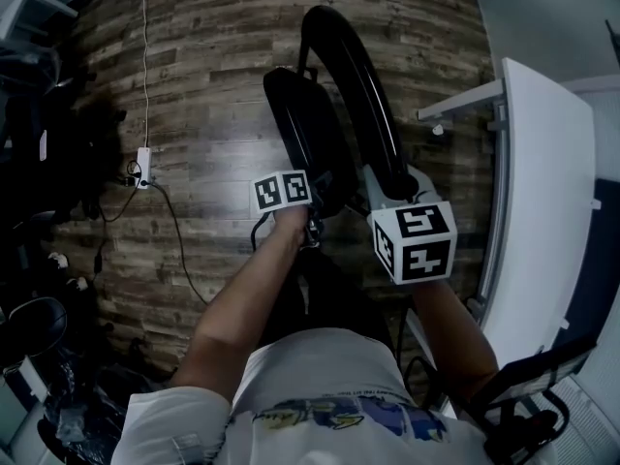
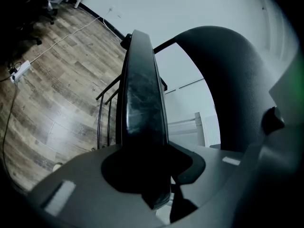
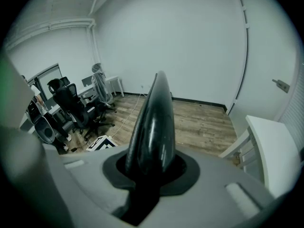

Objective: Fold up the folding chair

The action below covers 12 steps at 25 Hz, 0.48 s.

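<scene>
Left gripper [image 2: 142,184] is part-closed, clamped on the seat panel [image 2: 142,103] of the folding chair [image 1: 339,114]. Right gripper [image 3: 149,175] is clamped the same way on the back panel [image 3: 154,122], just to its right. My call: bring the panels together evenly and don't twist either grip.

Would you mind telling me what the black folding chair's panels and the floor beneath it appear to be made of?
The glossy black folding chair panels are probably moulded plastic: smooth and shiny, with bright highlights and faint scuffs. The brown plank floor looks like wood or wood-look laminate, with visible grain, plank seams and a soft sheen.
</scene>
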{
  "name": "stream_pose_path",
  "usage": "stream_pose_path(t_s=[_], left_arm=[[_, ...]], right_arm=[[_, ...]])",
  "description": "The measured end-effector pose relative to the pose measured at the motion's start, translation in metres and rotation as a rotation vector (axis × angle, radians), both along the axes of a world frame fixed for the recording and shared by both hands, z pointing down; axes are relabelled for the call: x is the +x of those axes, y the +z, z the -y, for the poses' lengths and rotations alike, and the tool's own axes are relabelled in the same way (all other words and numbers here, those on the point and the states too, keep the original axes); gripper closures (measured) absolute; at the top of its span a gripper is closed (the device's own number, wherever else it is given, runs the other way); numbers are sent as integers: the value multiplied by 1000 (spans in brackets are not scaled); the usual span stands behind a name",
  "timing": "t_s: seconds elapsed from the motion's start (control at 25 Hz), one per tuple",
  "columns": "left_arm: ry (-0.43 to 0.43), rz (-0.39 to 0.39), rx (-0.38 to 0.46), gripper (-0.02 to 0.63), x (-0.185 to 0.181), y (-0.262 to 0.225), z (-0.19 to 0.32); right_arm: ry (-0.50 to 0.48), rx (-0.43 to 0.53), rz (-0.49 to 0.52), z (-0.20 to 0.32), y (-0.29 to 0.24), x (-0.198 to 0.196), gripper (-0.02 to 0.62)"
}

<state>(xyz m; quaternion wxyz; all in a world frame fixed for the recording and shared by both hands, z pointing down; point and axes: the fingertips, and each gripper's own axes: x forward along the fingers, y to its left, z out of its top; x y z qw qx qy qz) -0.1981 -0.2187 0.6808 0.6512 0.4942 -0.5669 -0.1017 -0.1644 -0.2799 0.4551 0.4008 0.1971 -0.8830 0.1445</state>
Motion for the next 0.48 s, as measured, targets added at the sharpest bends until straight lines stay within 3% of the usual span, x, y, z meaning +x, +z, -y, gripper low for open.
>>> stream_pose_path(t_s=[0.48], left_arm=[[12,19,-68,479,8,-4,11]], right_arm=[[11,33,-10,-19,-3,-13,520]])
